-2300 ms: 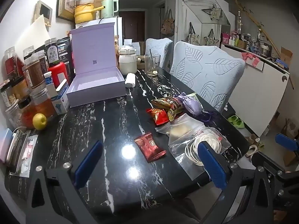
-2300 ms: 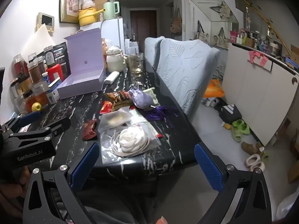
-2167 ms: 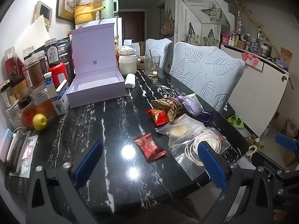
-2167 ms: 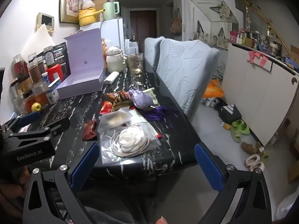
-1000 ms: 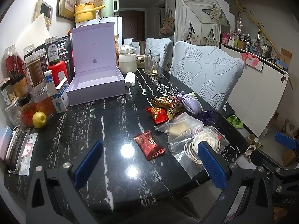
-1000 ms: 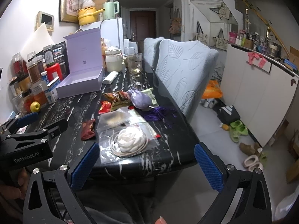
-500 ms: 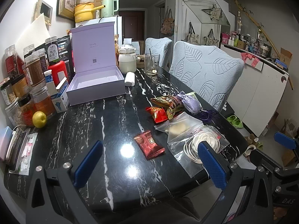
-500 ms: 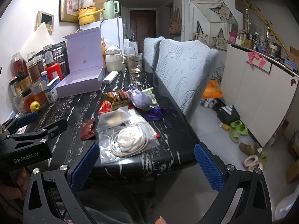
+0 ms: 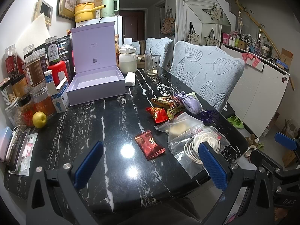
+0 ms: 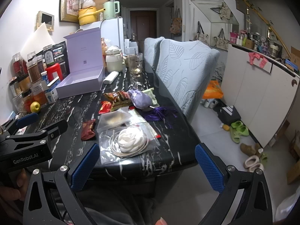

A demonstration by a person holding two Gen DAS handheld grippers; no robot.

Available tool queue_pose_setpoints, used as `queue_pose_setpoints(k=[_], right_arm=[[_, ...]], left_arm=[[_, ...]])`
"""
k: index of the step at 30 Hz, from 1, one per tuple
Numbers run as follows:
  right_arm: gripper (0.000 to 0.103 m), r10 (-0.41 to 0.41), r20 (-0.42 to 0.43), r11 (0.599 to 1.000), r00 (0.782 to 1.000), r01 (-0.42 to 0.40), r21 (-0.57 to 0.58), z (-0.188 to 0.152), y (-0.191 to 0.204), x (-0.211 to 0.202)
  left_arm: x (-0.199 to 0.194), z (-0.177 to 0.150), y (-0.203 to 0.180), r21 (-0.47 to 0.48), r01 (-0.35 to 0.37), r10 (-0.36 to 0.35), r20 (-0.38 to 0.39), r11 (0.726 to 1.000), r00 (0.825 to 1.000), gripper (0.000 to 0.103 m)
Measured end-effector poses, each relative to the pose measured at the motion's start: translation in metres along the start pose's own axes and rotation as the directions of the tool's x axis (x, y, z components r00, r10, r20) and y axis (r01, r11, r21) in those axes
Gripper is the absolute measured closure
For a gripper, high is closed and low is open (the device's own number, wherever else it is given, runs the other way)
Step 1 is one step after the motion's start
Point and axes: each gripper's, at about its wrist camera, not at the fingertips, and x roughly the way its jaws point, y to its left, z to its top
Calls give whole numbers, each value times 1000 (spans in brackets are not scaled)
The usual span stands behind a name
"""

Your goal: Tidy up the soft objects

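Here the left gripper (image 9: pixel 150 166) is wide open and holds nothing; a red candy packet (image 9: pixel 149 144) lies just ahead between its fingers. The right gripper (image 10: pixel 146 166) is open too, with the bagged white flower (image 10: pixel 130 139) ahead, nearer its left finger.

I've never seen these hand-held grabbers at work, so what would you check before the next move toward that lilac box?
1. Left gripper jaws wide and holding nothing: ok.
2. Right gripper jaws wide and holding nothing: ok.
3. Lilac box lid up, inside bare: ok.
4. Soft items within view: dark red packet, bag with the white flower, purple pouch all lie on the table: ok.
5. Purple pouch free of its neighbours: not ok, it touches the snack packet.
6. Whether the box can hold everything: cannot tell.
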Motion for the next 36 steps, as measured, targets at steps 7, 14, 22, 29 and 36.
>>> queue_pose_setpoints(k=[7,14,22,29,36], right_arm=[[0,-1,-1,1000,1000,1,0,0,0,0],[0,-1,-2,1000,1000,1,1,-1,1,1],[0,2,-11,1000,1000,-2,2,-5,2,6],[0,9,-25,1000,1000,-9,12,-8,-3,12],[0,23,-59,999,998,-20,39,-18,-9,26]], left_arm=[[0,0,0,0,0,0,-1,1000,1000,0],[-1,-1,0,0,1,-1,-1,1000,1000,0],[3,-3,1,-7,2,-2,-16,1000,1000,0],[16,-4,4,-23,23,-24,-46,999,999,0],[34,-7,7,-60,44,-48,-79,997,996,0]])
